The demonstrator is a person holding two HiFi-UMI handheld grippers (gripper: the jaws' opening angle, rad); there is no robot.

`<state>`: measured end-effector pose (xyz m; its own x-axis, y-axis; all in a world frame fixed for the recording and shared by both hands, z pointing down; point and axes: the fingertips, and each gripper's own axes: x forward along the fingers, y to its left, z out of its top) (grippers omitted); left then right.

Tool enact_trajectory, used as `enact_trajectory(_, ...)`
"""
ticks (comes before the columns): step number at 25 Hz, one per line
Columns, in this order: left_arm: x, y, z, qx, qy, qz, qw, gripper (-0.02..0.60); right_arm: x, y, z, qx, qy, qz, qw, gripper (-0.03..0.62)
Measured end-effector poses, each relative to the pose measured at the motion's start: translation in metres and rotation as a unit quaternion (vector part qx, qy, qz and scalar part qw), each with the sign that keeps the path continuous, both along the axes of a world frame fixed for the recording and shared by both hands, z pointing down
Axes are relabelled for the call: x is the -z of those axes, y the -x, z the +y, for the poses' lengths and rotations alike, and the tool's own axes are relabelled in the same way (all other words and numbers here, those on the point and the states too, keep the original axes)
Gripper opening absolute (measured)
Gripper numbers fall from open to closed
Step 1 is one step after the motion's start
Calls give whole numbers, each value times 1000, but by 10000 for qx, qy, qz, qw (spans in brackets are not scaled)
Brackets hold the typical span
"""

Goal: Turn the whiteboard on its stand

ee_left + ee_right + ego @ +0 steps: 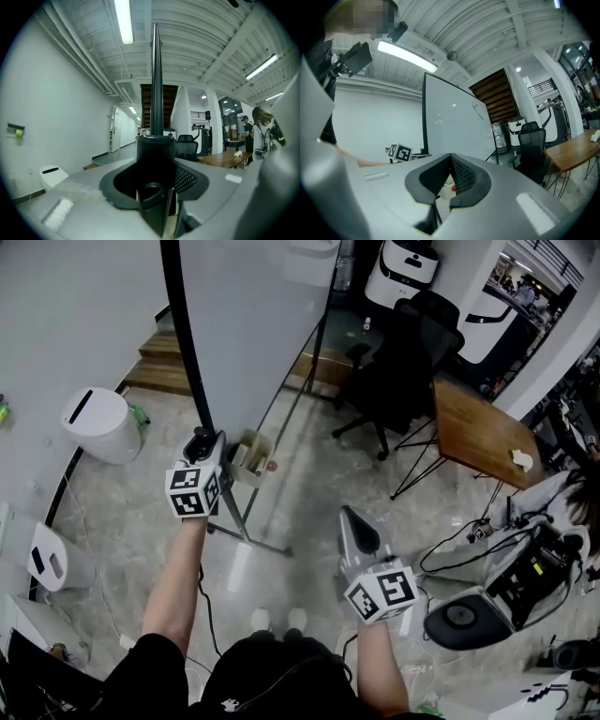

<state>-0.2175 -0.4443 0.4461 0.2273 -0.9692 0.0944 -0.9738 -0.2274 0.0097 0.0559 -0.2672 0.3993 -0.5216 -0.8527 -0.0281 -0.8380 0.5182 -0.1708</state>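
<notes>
The whiteboard point(253, 324) stands upright on its wheeled stand, seen from above, with a black frame point(183, 343) down its left edge. My left gripper point(200, 442) is shut on that black edge at about waist height. In the left gripper view the frame point(156, 93) rises straight up from between the jaws of the left gripper point(156, 154). My right gripper point(349, 517) hangs free, lower and to the right of the board, shut on nothing. In the right gripper view the right gripper point(451, 157) points toward the whiteboard point(454, 122).
A small tray box point(251, 457) hangs on the stand, and its foot bar point(248, 535) runs across the floor near my feet. A white bin point(98, 423) sits left. A black office chair point(403, 362) and wooden table point(483, 432) stand right. Cabled equipment point(506, 577) lies lower right.
</notes>
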Motion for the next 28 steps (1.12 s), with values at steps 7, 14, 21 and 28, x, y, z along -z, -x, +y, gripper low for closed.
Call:
enact_trajectory(7,-1,-1,29,21,62,-25,10000,179,2,-2,12,70,-58,-43,9999,8)
enact_trajectory(14,-1,-5,43,2,80,-98,9999,181,6,-8,17,80,-107,-78,9999,9)
enact_trajectory(21,-2,-2,42,-53,17,-179,9998,184,11,-3,14,112,-197,-72,9997,9)
enact_trajectory(28,-1,-1,37,-40,-22,-277,9996,189,17,-1,8,145,-233,-88,9996,8)
